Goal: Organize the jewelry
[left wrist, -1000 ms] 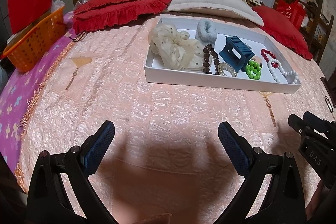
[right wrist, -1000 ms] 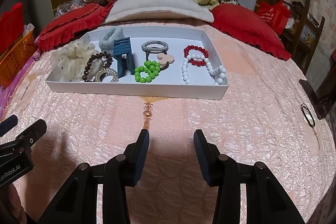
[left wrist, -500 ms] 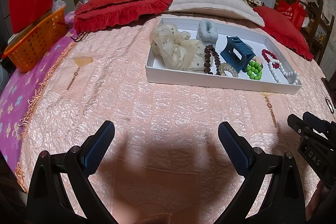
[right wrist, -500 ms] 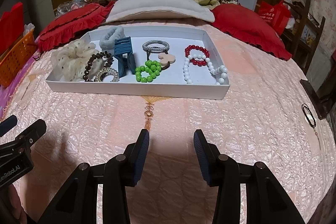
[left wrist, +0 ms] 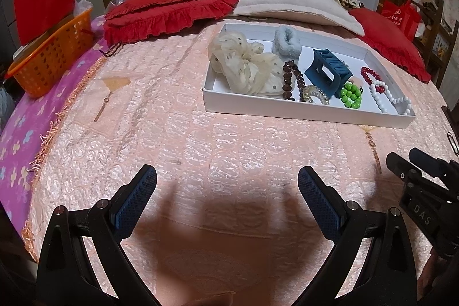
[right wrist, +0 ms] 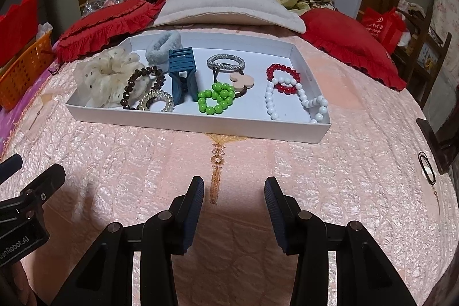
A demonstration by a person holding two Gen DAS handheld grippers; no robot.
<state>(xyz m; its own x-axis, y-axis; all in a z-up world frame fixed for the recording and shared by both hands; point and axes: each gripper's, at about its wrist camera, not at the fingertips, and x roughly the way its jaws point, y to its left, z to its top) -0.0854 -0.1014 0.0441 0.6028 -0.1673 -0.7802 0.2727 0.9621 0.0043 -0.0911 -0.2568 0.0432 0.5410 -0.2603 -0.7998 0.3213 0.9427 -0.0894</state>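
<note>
A shallow white tray (right wrist: 183, 118) of stiff card, rectangular with low upright walls, sits on the bed's quilted peach bedspread (right wrist: 358, 162), whose satin surface is puckered into shiny squares. Inside the tray, from left to right in the right wrist view: a gauzy cream scrunchie (right wrist: 100, 76) with dark dots, a bracelet of faceted brown beads (right wrist: 134, 85), a coiled clear hair tie (right wrist: 156, 102), a fuzzy grey-blue scrunchie (right wrist: 163, 46), a hard blue claw clip (right wrist: 182, 73) standing on its teeth, a braided silver bangle (right wrist: 226, 61), a glossy green bead bracelet (right wrist: 215, 102), a flat pink clover-shaped hair tie (right wrist: 242, 80), a red bead bracelet (right wrist: 282, 78) and a white bead strand (right wrist: 287, 99) overlapping it.

The left wrist view hides the silver bangle almost wholly behind the clip, but shows an orange plastic basket (left wrist: 48, 56) on a purple flowered cloth (left wrist: 17, 131) at the bed's left side.

The left hand-held gripper (left wrist: 227, 181) hovers over the bedspread with its ribbed blue pads spread wide, holding nothing. The right hand-held gripper (right wrist: 233, 191) is parted more narrowly, also empty; whether either touches the fabric is hard to tell. Both are near the tray's front wall, apart from it.
</note>
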